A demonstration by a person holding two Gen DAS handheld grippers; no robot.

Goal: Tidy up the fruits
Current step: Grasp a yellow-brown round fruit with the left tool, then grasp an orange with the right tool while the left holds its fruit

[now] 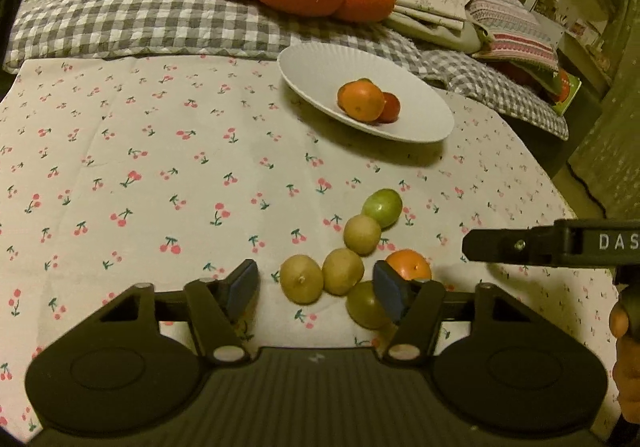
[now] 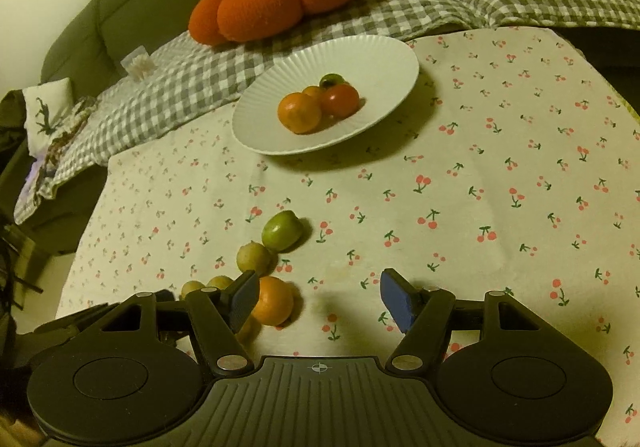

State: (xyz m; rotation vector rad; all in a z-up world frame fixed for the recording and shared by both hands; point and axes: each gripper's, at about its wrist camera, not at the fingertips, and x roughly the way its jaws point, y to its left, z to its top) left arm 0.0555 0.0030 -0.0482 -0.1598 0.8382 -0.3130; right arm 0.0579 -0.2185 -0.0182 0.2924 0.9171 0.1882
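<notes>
On the cherry cloth (image 1: pixel 160 167), six loose fruits are clustered near both grippers, well apart from the white plate (image 1: pixel 312 63), where orange and red fruits are already gathered. The left gripper (image 1: pixel 316 289) is held partly open and empty, with two tan fruits (image 1: pixel 322 277) framed between its jaws. One fruit should be centred before closing, so its neighbour is not nudged. The right gripper (image 2: pixel 318 301) is likewise open and empty beside the orange (image 2: pixel 276 301).
</notes>
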